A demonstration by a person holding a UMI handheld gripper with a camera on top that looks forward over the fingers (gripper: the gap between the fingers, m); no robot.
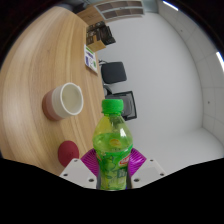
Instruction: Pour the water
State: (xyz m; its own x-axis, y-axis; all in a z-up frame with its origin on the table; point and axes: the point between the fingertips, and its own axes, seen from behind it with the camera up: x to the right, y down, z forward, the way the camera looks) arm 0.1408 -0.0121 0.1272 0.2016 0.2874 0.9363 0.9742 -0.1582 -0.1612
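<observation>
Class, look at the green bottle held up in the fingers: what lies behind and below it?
Behind the green bottle, which the tool grips, lie the wooden table with a white cup, a red object and a black chair. The bottle covers whatever sits directly below it.

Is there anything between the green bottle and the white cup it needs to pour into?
Nothing visible does. The gripper is shut on the green bottle, and only bare wooden table lies between it and the white cup beyond, leftward.
</observation>
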